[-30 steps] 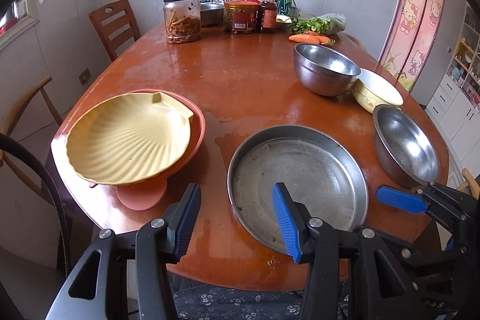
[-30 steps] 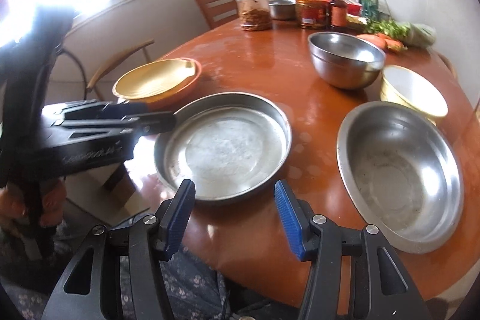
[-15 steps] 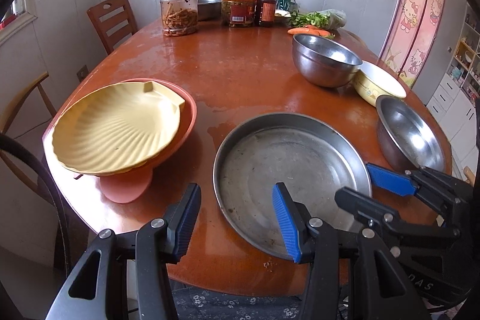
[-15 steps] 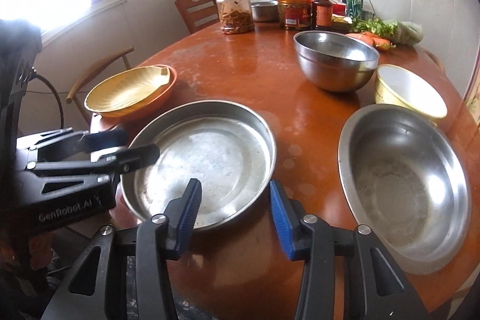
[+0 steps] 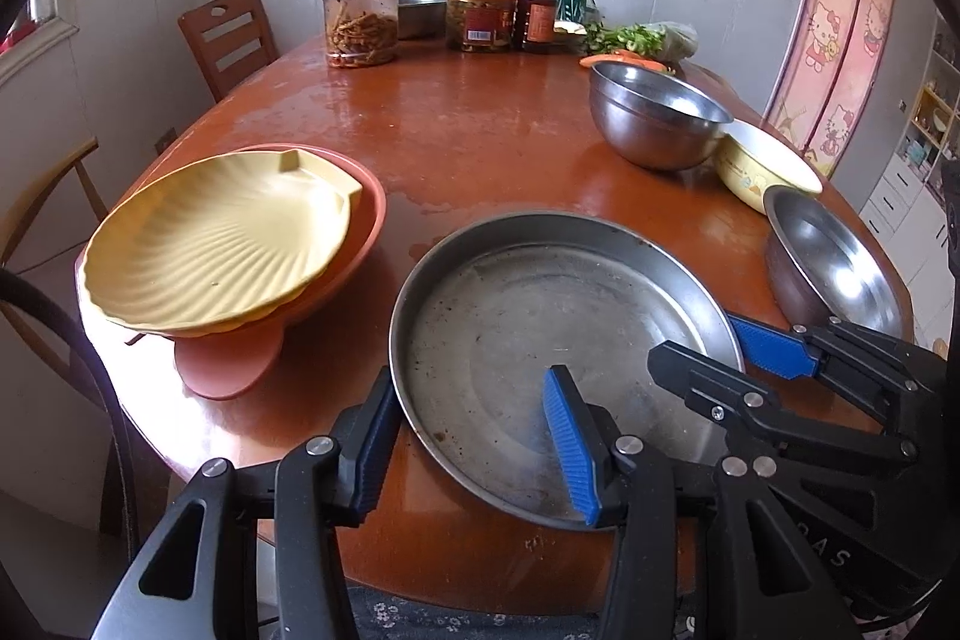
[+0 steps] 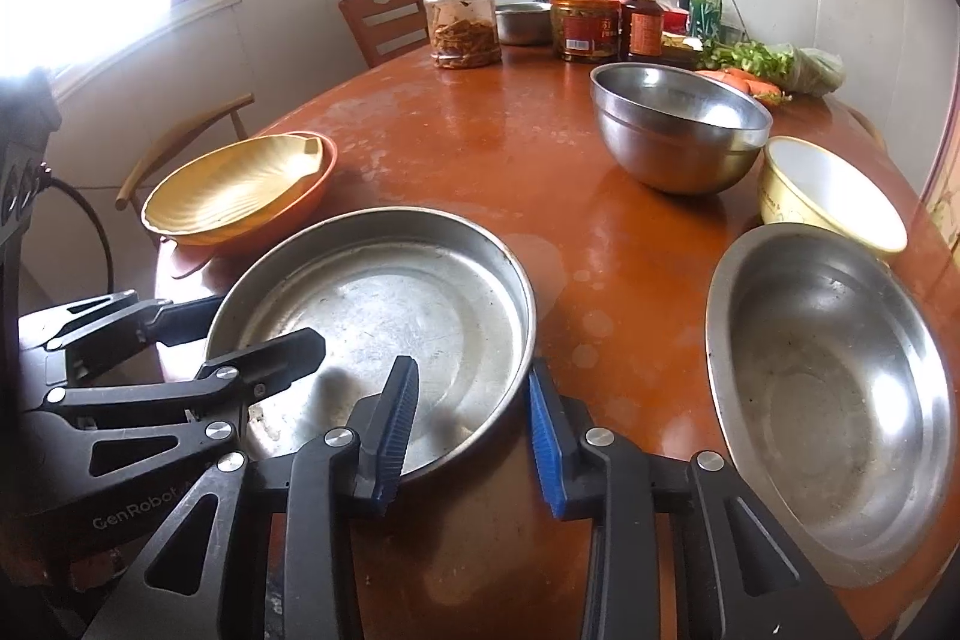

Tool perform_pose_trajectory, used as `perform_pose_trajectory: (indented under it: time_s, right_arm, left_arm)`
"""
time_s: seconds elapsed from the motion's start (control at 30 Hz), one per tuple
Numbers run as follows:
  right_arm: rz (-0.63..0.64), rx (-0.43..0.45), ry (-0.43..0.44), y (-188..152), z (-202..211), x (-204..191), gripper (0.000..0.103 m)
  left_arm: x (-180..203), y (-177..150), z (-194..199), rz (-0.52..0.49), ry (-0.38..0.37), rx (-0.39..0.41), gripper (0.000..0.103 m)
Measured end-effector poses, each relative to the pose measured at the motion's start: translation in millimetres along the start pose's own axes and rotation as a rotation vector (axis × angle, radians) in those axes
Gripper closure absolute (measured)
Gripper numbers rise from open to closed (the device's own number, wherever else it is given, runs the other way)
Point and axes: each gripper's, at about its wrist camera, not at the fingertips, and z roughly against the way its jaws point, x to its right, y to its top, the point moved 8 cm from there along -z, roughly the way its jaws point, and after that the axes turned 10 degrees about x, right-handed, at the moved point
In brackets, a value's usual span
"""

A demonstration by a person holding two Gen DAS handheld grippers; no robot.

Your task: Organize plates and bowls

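Observation:
A wide flat steel pan [image 5: 540, 340] lies on the wooden table near its front edge. My left gripper [image 5: 471, 442] straddles the pan's near left rim, one pad outside and one inside; its jaws are closing with a gap still showing. My right gripper [image 6: 471, 436] straddles the near right rim of the pan [image 6: 390, 304]; its jaws are closing and the pads sit against the wall. A yellow shell plate [image 5: 216, 244] rests on an orange plate [image 5: 366, 220] to the left. On the right are a shallow steel bowl [image 6: 828, 388], a yellow bowl [image 6: 834, 184] and a deep steel bowl [image 6: 678, 130].
Jars [image 5: 360, 16], sauce bottles [image 5: 537, 10], greens and carrots [image 5: 630, 40] crowd the table's far end. Wooden chairs [image 5: 228, 34] stand at the left side. The table's front edge runs just under both grippers.
The right gripper has slid in over the pan's right rim and its jaws have narrowed. The left gripper has kept its place at the left rim, narrowing slightly.

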Motion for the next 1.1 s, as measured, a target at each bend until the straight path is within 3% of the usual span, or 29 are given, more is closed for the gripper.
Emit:
perform_pose_trajectory:
  time_s: [0.7, 1.1]
  right_arm:
    - [0.002, 0.065, 0.03, 27.7, 20.5, -16.1, 0.066]
    - [0.077, 0.157, 0.075, 84.3, 30.0, -56.0, 0.066]
  left_arm:
    - [-16.6, 28.8, 35.6, 0.038, 0.009, 0.095, 0.059]
    - [-58.3, 73.2, 63.4, 0.058, 0.064, 0.16, 0.059]
